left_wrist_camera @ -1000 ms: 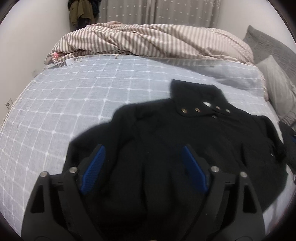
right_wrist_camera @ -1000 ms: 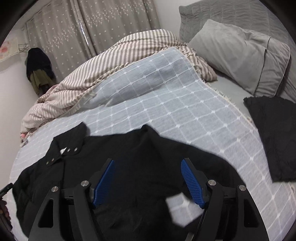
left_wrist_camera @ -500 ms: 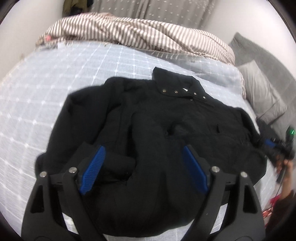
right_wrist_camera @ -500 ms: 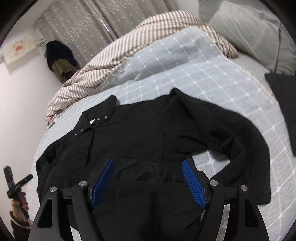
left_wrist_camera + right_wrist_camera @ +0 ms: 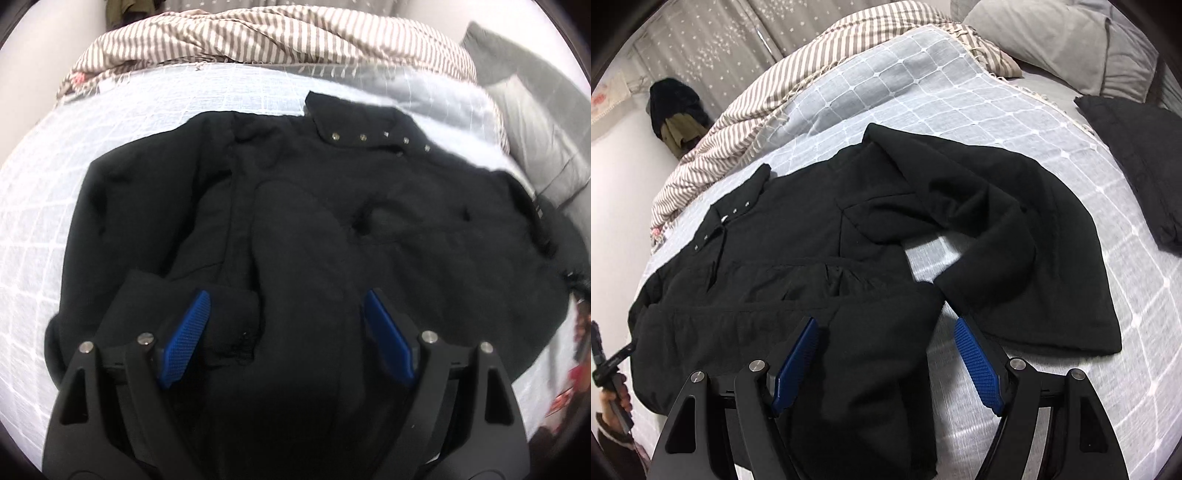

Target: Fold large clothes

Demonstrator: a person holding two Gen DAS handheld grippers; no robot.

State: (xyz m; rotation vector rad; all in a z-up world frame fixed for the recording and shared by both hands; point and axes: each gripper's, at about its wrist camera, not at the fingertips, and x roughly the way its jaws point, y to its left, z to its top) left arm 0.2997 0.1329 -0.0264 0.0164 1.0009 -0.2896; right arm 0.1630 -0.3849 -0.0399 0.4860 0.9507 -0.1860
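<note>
Black jacket [image 5: 798,236] spread on the grid-patterned bedspread [image 5: 923,92], both tools above it.

The left gripper [image 5: 284,314] and right gripper [image 5: 886,343] each hang with blue pads spread apart, gripping nothing; one sleeve [image 5: 1015,236] lies bent beside the body, the studded collar [image 5: 369,136] toward the striped duvet [image 5: 258,33].
</note>
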